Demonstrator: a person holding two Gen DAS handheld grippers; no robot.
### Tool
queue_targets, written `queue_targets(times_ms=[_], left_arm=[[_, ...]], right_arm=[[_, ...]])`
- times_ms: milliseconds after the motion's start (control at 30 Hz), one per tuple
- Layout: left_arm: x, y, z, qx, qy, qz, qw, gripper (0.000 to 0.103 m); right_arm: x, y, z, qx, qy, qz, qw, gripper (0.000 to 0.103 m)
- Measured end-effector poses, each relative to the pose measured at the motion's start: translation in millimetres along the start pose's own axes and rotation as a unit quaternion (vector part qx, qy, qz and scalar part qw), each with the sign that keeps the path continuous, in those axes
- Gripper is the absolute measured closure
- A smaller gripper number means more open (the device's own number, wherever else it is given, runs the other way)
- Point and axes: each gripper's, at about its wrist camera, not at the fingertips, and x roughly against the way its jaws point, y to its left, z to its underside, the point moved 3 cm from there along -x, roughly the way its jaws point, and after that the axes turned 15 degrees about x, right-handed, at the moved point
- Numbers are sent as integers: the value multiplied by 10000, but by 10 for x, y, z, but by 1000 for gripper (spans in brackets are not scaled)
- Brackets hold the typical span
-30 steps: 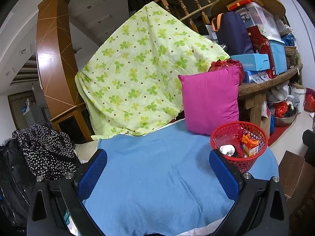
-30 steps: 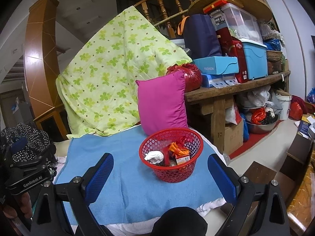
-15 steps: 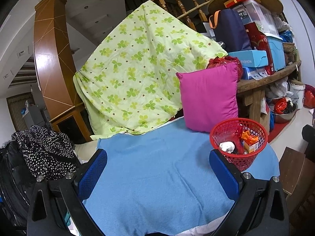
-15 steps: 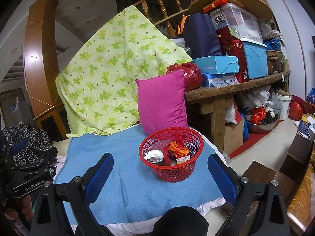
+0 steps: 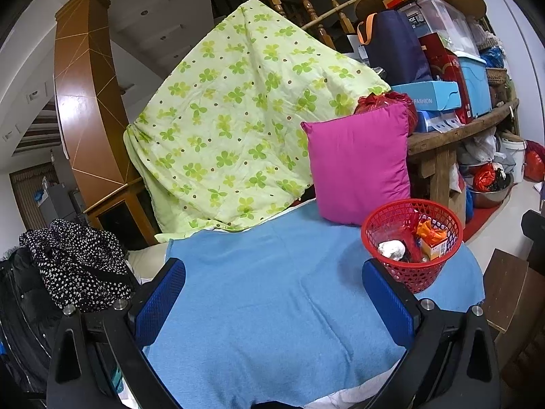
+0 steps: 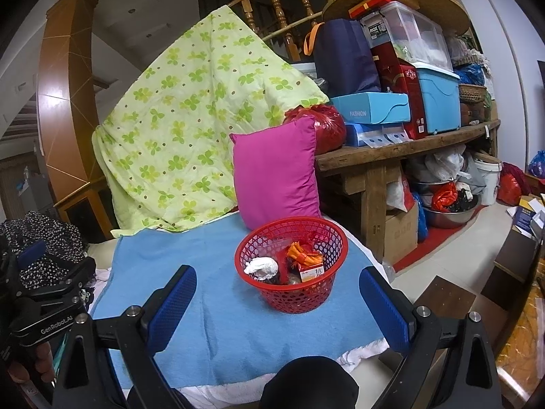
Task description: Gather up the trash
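Observation:
A red mesh basket [image 6: 291,266] stands on the blue towel [image 6: 218,313], also in the left wrist view [image 5: 412,242] at the towel's right end. It holds trash: a crumpled foil ball [image 6: 261,267], an orange wrapper [image 6: 304,254] and a small carton [image 6: 311,272]. My right gripper [image 6: 277,301] is open and empty just in front of the basket. My left gripper [image 5: 274,301] is open and empty above the towel's middle, left of the basket; its body shows at the left edge of the right wrist view [image 6: 44,310].
A magenta pillow [image 6: 276,173] leans behind the basket against a green clover quilt [image 6: 190,129]. A wooden bench [image 6: 405,150] stacked with boxes stands at the right. Black spotted clothing [image 5: 75,266] lies left of the towel. A dark stool [image 6: 446,296] sits on the floor.
Both grippers stay open and empty. The left wrist view has shifted slightly, so the basket sits a little higher and nearer the middle; the right view is almost unchanged.

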Motion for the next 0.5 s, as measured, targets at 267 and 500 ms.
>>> queue_targets(times_ms=[267,500], left_arm=[[-13,9,32,-8,40,21,10000,0],[-29,73,63,8,63,7,10000,0]], right_arm=[[-4,14,4,36,18,3,10000,5],[-53,39,43,50,91,-2,9999,5]])
